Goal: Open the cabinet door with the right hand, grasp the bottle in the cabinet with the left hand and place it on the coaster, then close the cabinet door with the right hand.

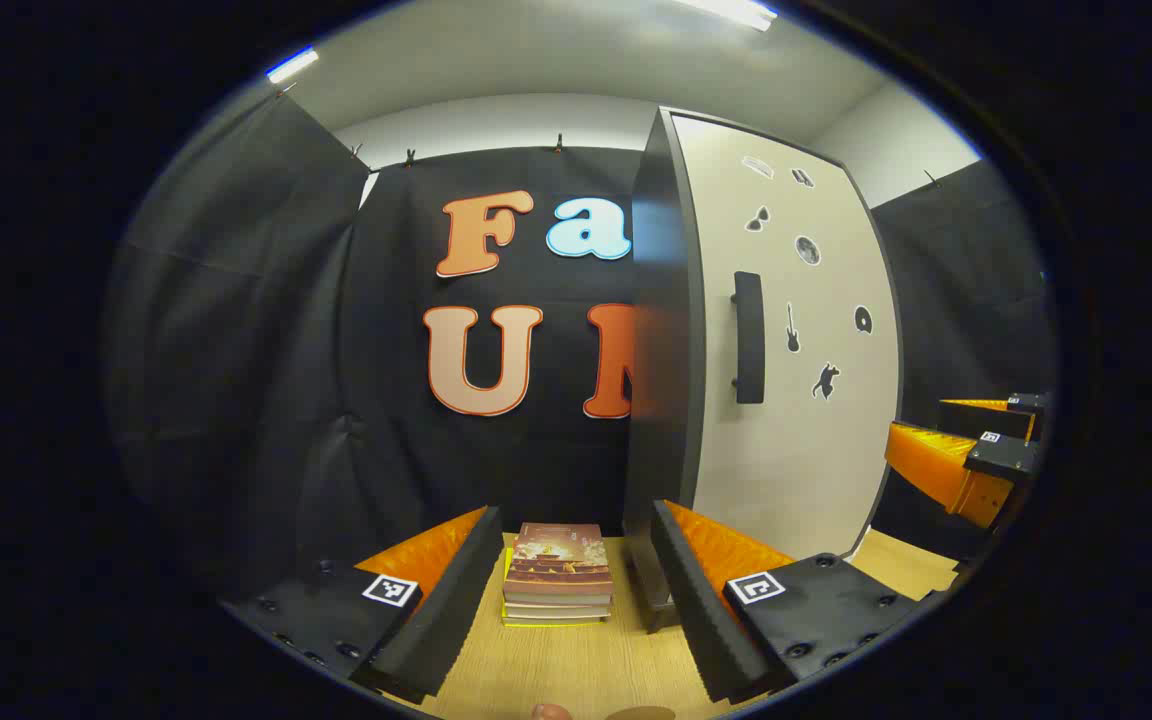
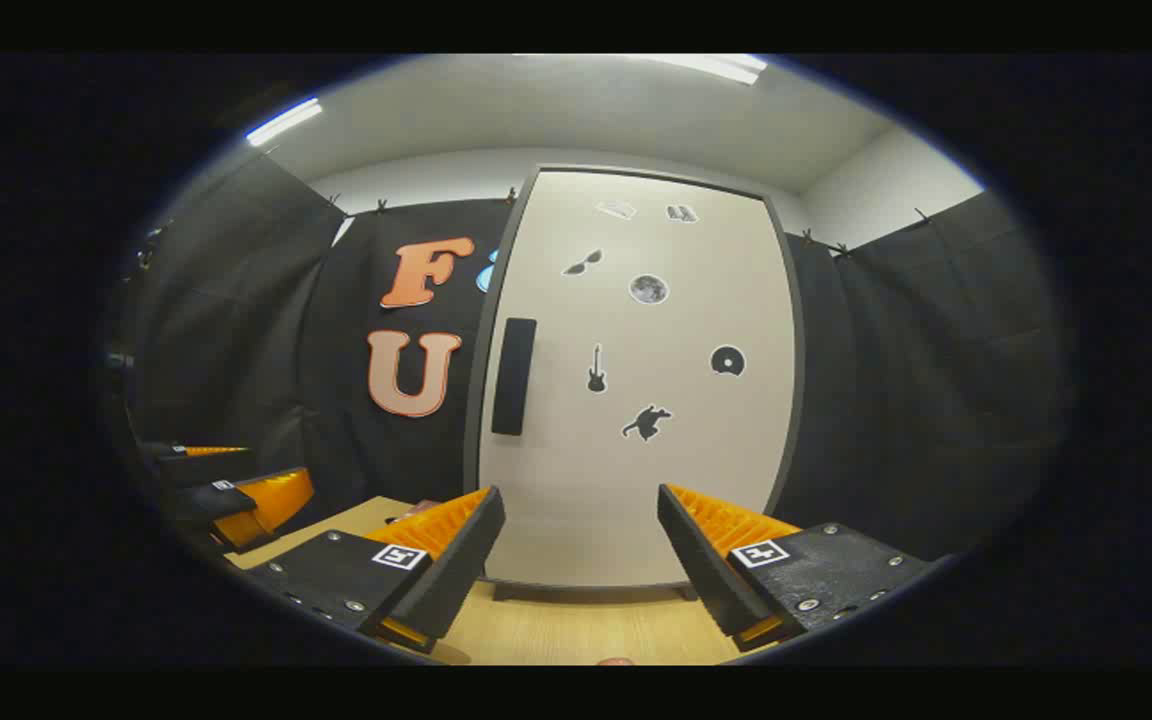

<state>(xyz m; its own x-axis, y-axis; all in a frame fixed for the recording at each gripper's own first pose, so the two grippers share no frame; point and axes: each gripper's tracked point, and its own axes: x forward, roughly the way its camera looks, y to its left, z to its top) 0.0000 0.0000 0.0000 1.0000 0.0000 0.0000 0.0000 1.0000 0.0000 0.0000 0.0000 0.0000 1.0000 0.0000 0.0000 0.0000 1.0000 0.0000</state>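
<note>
Both grippers hover low over the tabletop, left gripper and right gripper, jaws spread wide and holding nothing. Cabinet stands right ahead of the right one, door closed, handle on its left edge. Left one faces a stack of books beside the cabinet.

Tall cabinet, pale door shut, dark handle

books on table — left of cabinet | handle at door's left edge
</note>
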